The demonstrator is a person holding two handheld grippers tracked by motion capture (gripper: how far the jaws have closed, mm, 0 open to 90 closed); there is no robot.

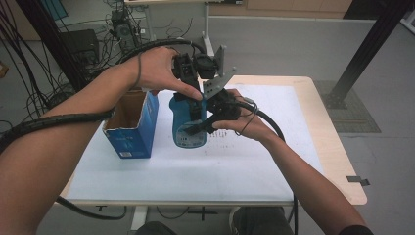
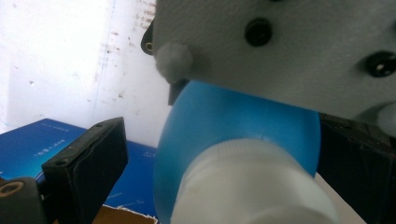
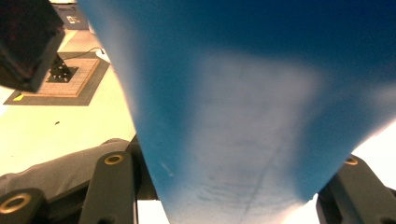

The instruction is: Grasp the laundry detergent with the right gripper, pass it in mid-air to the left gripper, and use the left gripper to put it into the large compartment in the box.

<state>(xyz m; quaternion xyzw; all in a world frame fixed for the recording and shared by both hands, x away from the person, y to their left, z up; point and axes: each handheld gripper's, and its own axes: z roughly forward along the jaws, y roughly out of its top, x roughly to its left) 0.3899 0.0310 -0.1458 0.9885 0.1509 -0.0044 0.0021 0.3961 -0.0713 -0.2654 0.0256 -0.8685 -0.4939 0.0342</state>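
High view shows you holding a blue bottle (image 1: 188, 128) up above the middle of the counter (image 1: 274, 161), with both hands close together. Your right claw (image 1: 204, 126) comes in from the side and hugs the lower body of the bottle; in the right gripper view the blue bottle (image 3: 243, 107) sits between the two black jaws and touches both. Your left claw (image 1: 192, 83) is at the top of the bottle. In the left gripper view the bottle's white cap (image 2: 247, 186) sits between the jaws, one jaw stands a little away from it, and the other is dark at the edge, so you cannot tell if that claw is pinching the cap. The grey plate (image 2: 289, 51) of the other claw blocks much of that view. An open blue box (image 1: 131, 125) stands on the counter just to the left of the bottle, not touching it.
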